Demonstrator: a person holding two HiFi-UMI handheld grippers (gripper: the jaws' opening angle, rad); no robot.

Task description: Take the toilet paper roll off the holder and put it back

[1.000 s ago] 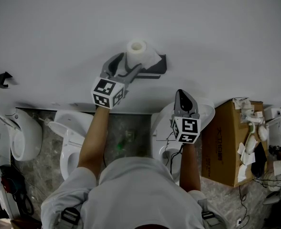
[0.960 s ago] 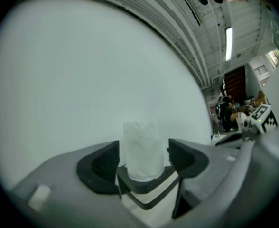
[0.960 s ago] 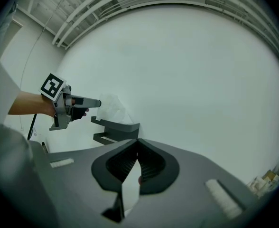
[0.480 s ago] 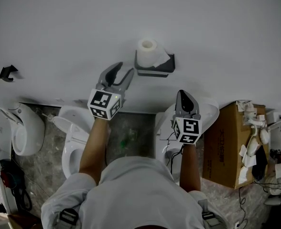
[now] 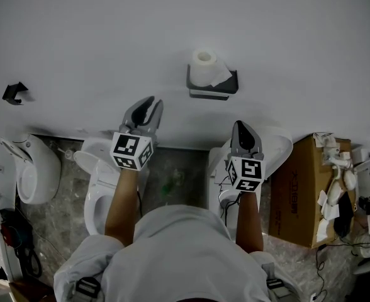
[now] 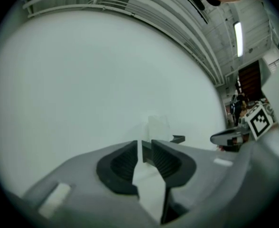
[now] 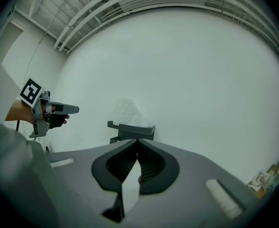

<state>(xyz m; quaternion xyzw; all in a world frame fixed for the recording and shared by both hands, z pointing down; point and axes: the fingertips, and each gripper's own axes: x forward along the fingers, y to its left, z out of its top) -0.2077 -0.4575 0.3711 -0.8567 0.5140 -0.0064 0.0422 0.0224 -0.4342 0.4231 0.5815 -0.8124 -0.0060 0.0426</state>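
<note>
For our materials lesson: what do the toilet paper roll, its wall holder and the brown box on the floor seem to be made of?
Toilet paper roll: soft white paper, matte, with a loose sheet end hanging at its side.
Holder: dark grey with a smooth surface and crisp edges. It is probably painted metal or plastic, but the look leaves that open.
Box: cardboard, going by its dull brown, flat-sided surface.

soft, matt white paper on the toilet paper roll, loose end slightly crumpled. smooth, dark, matt holder, metal or plastic not told apart. smooth matt white wall. glossy white ceramic on the toilets. mottled grey stone-look floor. plain brown cardboard box. matt grey plastic on the right hand-held gripper, with ribbed black pads. white cloth shirt.
</note>
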